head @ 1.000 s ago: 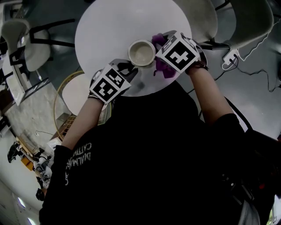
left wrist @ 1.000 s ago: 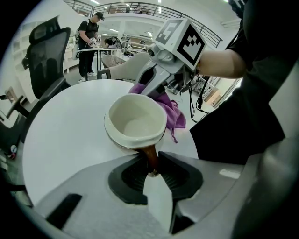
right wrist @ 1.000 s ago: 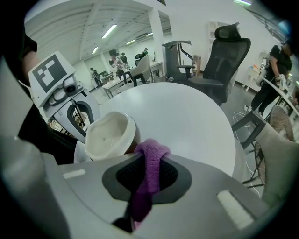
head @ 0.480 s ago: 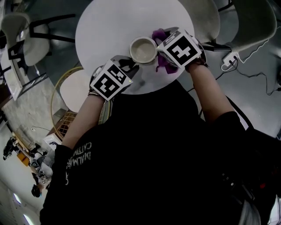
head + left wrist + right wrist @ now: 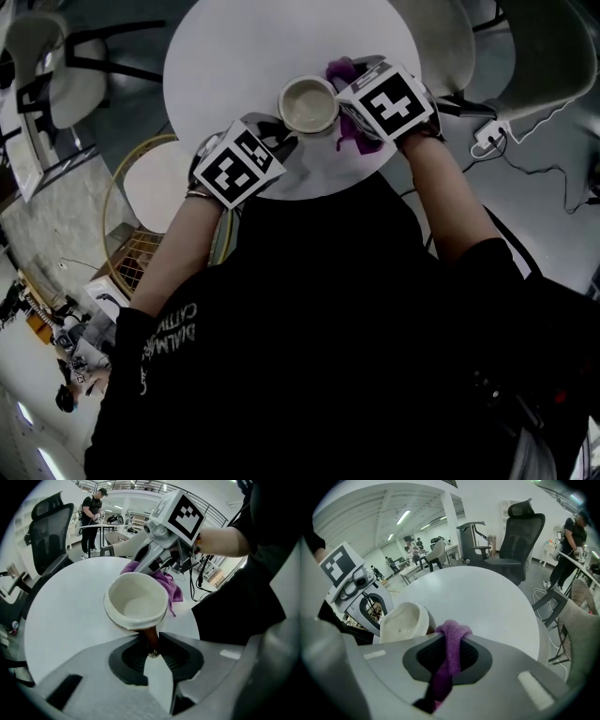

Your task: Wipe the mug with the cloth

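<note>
Fingers (image 5: 129, 660) of the left gripper (image 5: 152, 645) were closed on the brown handle (image 5: 151, 637) of the cream mug (image 5: 136, 599), which was held at the near edge of the round white table (image 5: 234, 56). The right gripper (image 5: 451, 644) was pinched shut on the purple cloth (image 5: 452, 634), bunched just beside the mug's wall; contact could not be confirmed. Whether the mug's base rested on the table could not be told. Risk judged: the mug was gripped by the thin handle only, so a sideways push from the cloth could twist it in the pads or let it slip and drop. The cloth was held by a narrow fold and could be dragged out. An office chair (image 5: 520, 531) was seen beyond the table.
</note>
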A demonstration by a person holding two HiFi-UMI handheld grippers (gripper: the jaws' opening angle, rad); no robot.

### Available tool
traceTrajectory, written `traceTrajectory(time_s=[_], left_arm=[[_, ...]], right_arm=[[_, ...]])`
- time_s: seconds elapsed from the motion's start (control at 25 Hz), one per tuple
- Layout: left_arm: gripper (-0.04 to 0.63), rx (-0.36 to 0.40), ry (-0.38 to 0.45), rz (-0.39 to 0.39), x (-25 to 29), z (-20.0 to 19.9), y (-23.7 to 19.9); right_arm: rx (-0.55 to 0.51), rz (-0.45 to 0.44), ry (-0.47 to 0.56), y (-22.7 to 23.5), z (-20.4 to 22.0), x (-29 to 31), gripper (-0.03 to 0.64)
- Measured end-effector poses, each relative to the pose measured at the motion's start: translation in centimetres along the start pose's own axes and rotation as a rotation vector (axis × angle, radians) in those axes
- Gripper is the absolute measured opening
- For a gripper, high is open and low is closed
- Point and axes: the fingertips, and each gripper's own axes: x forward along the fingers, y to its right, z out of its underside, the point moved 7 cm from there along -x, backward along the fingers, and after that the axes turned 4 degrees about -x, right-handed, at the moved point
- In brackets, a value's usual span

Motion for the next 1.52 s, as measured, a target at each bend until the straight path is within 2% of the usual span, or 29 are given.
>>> traceTrajectory(time_s=[1.16, 1.52], left_arm=[[0.068, -0.004, -0.017, -0.003, -0.1, 0.1, -0.1], [0.067, -0.005, -0.023, -0.001, 0.0, 0.2, -0.1]], right_arm=[[0.055, -0.029, 0.033, 0.3, -2.3, 0.7, 0.031], [0.064, -0.078, 0.043, 0.4, -3.6, 1.1, 0.031]])
